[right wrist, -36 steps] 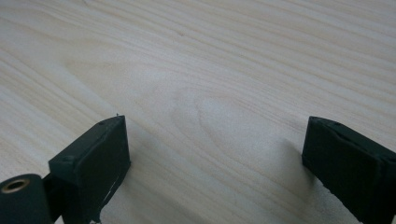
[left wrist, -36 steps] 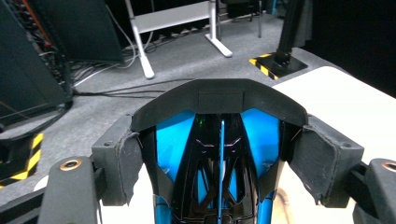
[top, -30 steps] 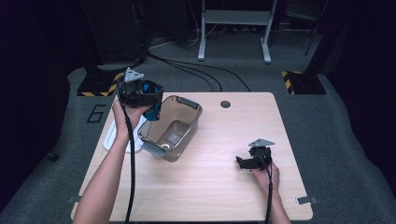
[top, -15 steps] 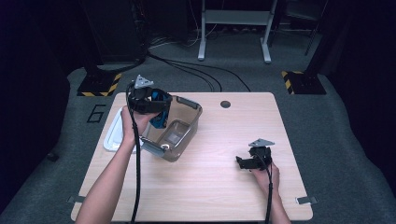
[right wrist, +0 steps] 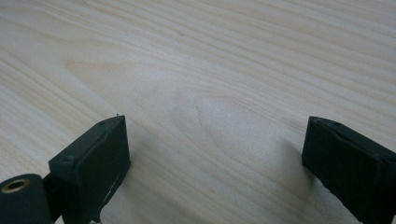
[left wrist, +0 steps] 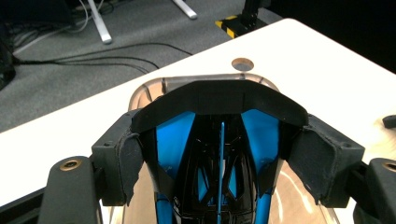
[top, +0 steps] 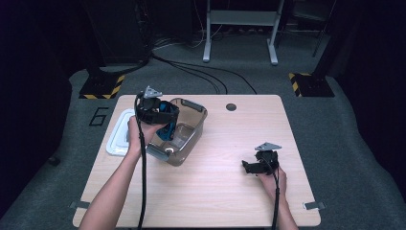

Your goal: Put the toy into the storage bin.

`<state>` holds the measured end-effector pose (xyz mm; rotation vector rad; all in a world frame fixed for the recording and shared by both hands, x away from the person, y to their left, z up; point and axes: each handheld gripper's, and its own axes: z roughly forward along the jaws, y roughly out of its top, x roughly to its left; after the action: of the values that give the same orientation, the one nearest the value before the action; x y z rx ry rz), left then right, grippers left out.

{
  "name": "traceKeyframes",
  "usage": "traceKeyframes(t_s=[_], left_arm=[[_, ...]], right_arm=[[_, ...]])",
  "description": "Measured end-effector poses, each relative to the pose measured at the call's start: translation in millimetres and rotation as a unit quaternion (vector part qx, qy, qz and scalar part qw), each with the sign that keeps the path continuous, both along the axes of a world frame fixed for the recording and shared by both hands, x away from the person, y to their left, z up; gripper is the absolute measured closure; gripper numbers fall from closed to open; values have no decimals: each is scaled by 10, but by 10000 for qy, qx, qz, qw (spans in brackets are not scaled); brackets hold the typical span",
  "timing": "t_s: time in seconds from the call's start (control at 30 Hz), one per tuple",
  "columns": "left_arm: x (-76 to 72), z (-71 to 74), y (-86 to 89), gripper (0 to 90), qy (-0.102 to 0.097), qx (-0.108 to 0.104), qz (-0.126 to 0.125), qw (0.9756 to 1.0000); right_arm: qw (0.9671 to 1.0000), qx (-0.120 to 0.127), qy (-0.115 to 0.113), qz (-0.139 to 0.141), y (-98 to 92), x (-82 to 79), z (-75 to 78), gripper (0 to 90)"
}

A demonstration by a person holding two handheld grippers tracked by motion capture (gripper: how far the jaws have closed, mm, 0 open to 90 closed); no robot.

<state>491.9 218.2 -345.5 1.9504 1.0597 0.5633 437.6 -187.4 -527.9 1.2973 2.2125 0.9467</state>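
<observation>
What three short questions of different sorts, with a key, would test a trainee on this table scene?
1. True or false: the left gripper holds a blue and black object over the bin.
2. What lies between the jaws of the right gripper? A) a cup B) nothing but bare table C) the bin's lid
3. What lies flat on the table just left of the bin in the high view?

Key
1. True: its jaws press on the object's two sides, above the clear bin.
2. B.
3. A white lid.
</observation>
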Motion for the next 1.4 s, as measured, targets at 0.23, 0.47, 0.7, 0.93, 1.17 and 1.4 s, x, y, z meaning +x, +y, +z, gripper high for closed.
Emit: traceKeyframes(t_s=[0.23, 0.47, 0.7, 0.93, 1.17, 1.4], left_arm=[[0, -90, 6, 248, 304, 154, -75, 9994], [-28, -169, 11, 248, 457, 176, -107, 9987], [-52, -285, 27, 248, 667, 205, -95, 9975], [-81, -397, 53, 248, 878, 208, -91, 9959], [-104, -493, 74, 248, 1013, 225, -104, 9945], [-115, -563, 83, 247, 1072, 193, -76, 9940]], right_arm=[[10000, -1, -12, 6, -1, 1, -1, 65], [10000, -5, -15, 8, -1, 2, -1, 65], [10000, -6, -15, 9, -1, 2, -1, 65], [10000, -7, -17, 9, -1, 2, -1, 65], [10000, -1, -10, 3, 0, 0, -1, 65], [10000, 0, -12, -1, 1, 0, -1, 65]])
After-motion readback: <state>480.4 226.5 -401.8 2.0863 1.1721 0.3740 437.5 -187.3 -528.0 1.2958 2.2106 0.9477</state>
